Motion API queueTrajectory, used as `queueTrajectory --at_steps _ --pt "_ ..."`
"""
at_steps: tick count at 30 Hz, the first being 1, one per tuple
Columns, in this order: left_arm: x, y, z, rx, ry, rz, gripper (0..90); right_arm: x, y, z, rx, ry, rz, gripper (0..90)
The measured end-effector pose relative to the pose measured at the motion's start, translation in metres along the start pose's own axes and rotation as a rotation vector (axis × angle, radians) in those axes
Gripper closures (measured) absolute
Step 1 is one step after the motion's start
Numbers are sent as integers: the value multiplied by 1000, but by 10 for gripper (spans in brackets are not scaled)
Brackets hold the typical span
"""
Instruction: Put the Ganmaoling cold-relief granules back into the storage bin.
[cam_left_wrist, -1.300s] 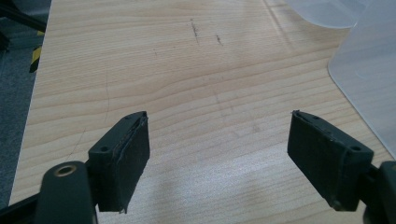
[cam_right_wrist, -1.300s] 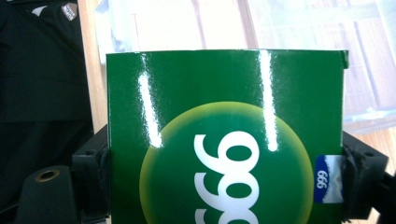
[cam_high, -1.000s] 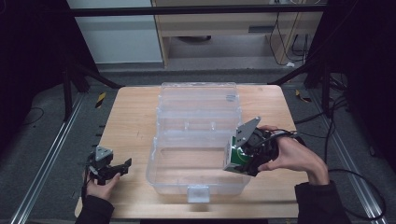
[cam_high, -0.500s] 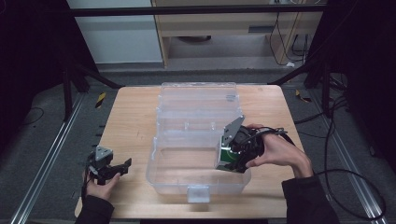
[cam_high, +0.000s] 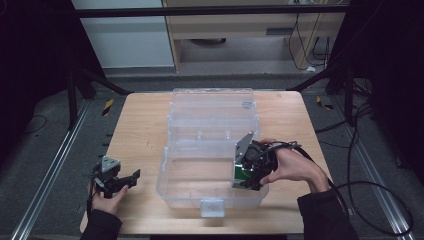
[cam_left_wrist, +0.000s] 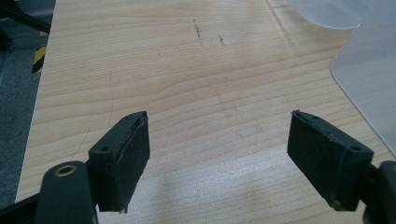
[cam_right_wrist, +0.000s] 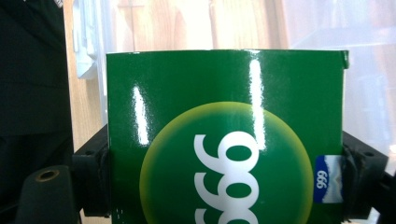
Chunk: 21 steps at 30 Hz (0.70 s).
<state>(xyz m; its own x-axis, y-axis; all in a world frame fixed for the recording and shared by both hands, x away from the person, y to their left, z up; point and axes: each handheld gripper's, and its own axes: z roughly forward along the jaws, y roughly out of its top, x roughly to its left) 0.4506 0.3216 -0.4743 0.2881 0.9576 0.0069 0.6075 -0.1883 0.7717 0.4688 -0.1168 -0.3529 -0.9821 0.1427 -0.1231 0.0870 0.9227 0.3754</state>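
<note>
the wooden table (cam_high: 145, 130) has plenty of bare room on its left half, nothing lying between the left edge and the clear plastic box (cam_high: 212, 150) sitting mid-frame in the high view. the box's lid (cam_high: 214, 107) is flipped open toward the top of the frame, so the far side is taken up, and the right strip of table past the box is narrow.

right hand (cam_high: 295, 167) reaches in from the lower right, with the right gripper (cam_high: 248, 175) tipped down over the box's right end, just inside the rim. its jaws are clamped on a green carton (cam_right_wrist: 224, 135), one pad on each side; the right gripper view shows a glossy face with white "999" in a yellow-green circle.

left hand (cam_high: 107, 200) sits at the lower left near the table's front edge, well apart from the box. the left gripper (cam_left_wrist: 219, 149) has its jaws spread wide with bare wood between them, the box's corner just creeping in at the right of that view.
</note>
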Motion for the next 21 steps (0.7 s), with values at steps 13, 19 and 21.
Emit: queueTrajectory --at_steps 13,19,21 --pt "0 0 0 0 3 2 204 1 -6 22 46 48 -2 156" --pt "1 0 0 2 3 2 204 1 -13 32 35 57 16 154" --pt "0 0 0 0 2 2 204 1 -14 35 32 60 23 154"
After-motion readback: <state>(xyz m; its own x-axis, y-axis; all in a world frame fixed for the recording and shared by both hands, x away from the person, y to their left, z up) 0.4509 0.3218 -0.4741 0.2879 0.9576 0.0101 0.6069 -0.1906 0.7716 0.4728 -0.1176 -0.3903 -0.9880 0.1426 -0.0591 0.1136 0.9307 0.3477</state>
